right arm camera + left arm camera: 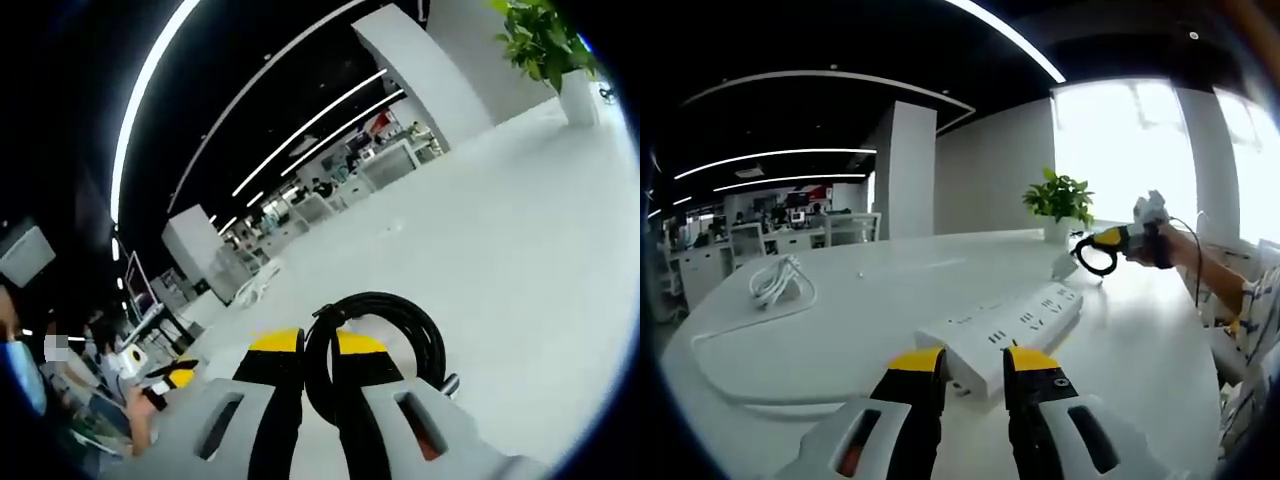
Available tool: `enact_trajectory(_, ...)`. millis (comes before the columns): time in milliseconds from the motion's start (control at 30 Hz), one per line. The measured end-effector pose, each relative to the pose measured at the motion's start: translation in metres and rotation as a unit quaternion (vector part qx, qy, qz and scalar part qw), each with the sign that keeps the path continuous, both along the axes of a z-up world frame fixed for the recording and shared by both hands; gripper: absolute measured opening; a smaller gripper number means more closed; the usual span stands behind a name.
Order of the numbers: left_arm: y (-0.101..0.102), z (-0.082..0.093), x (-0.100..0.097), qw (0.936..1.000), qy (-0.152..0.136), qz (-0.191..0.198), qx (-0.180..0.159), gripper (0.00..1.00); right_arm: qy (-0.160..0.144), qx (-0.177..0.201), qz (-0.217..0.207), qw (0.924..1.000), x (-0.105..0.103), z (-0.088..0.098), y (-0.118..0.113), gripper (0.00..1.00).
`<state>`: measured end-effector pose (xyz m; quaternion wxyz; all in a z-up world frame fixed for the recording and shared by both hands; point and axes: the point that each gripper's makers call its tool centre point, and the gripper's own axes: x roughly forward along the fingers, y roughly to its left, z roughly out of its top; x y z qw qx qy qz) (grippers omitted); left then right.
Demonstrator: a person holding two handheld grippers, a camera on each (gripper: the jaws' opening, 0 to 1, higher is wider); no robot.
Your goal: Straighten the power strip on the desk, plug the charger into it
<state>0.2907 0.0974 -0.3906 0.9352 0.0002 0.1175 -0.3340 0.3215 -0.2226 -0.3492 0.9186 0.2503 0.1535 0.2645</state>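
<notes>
White desk [890,290] — power strip [1005,330], coiled cable [775,280], potted plant [1060,205].

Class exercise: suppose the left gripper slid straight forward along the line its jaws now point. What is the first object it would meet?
The left gripper would most likely first meet the white power strip, lying on the desk right ahead of its open jaws. Depth is hard to judge, but nothing seems to sit between them.

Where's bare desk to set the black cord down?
Free: the desk stretch between the white cable coil and the power strip, and beyond the strip toward the plant. Crowded: the strip's right end, where the right gripper carries the black cord.
</notes>
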Motion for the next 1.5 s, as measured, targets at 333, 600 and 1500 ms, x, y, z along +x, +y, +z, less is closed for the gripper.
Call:
enact_trajectory(333,0.001,0.001,0.001,1.0000,0.000,0.001,-0.001,0.23,-0.025,0.032,-0.023,0.9989,-0.020,0.021,0.014,0.10)
enact_trajectory(600,0.000,0.002,0.000,1.0000,-0.001,-0.003,-0.001,0.23,-0.032,0.042,-0.010,0.9986,-0.042,0.029,0.039,0.10)
enact_trajectory(1500,-0.005,0.007,-0.004,0.9995,-0.024,-0.012,0.017,0.24,-0.021,0.084,0.032,0.9957,-0.070,0.048,0.089,0.10)
